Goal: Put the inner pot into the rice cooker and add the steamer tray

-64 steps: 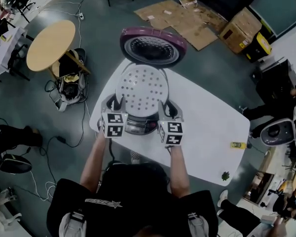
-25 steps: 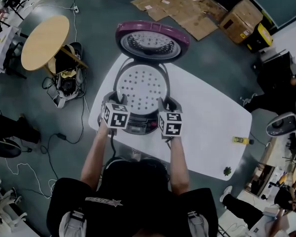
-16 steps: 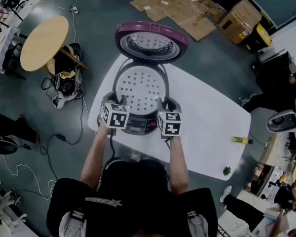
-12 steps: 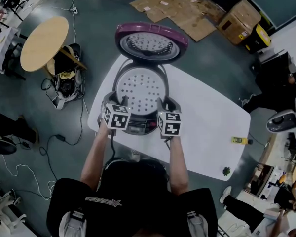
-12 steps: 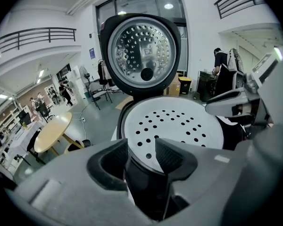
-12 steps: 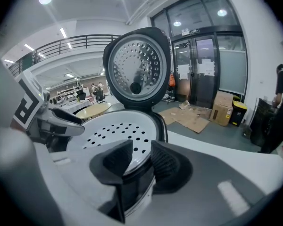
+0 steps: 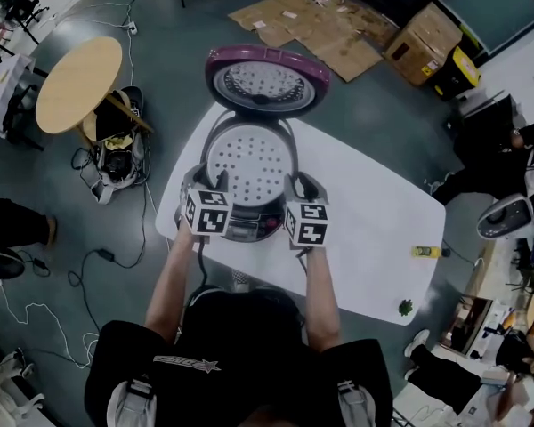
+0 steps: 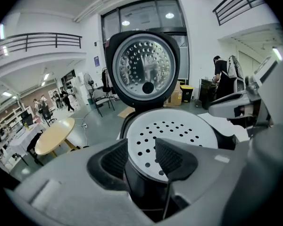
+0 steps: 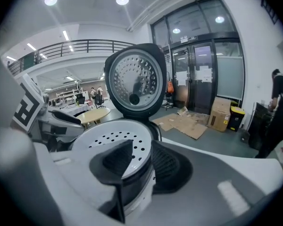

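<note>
The white, perforated, round steamer tray (image 7: 249, 160) sits level in the mouth of the open grey-and-purple rice cooker (image 7: 247, 229) on the white desk (image 7: 374, 229). The cooker's round purple lid (image 7: 265, 83) stands upright beyond both grippers. The left gripper (image 7: 210, 185) straddles the tray's near left rim, jaws parted with the rim between them and gripping nothing. The right gripper (image 7: 301, 187) stands the same way at the near right rim, also holding nothing. The tray lies just ahead of and between the two grippers. The inner pot is hidden beneath the tray.
</note>
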Available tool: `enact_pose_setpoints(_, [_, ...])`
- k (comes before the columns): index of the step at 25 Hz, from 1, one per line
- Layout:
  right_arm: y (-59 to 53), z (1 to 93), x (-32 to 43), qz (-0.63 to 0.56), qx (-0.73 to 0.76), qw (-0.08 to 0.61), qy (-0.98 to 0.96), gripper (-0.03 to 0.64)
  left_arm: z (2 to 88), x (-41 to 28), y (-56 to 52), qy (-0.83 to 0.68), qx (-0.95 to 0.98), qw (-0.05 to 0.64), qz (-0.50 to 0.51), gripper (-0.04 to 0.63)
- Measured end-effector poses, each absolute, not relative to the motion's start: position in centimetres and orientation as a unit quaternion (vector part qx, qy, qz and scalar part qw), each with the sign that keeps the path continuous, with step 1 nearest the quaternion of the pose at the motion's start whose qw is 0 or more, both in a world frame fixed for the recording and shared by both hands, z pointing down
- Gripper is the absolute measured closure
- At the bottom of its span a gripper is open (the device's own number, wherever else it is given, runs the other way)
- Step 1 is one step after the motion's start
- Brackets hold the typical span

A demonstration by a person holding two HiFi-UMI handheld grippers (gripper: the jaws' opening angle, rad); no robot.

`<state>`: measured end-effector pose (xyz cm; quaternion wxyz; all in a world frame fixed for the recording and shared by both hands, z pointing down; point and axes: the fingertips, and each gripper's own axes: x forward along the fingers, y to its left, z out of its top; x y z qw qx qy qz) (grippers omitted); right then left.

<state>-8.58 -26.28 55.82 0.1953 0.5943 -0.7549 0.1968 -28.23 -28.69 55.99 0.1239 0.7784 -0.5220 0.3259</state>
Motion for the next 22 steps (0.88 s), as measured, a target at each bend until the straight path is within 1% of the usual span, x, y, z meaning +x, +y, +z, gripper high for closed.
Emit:
enact_pose_setpoints(10, [-24.0, 48.9, -5.9, 0.143, 0.619, 0.135, -0.761, 0.491, 50.3, -25.2, -27.4, -0.518, 0.812, 0.091, 0.254, 0.420])
enact_pose_setpoints(17, [-19.9, 44.0, -2.3, 0.086, 0.648, 0.091, -0.751, 0.492, 45.1, -20.8, -25.2, -0.501, 0.845, 0.047, 0.183, 0.449])
enact_pose_setpoints(22, [-16.1, 41.7, 0.0, 0.053, 0.671, 0.066, -0.737, 0.492, 43.2, -17.2, -22.2, -0.472, 0.869, 0.028, 0.144, 0.485])
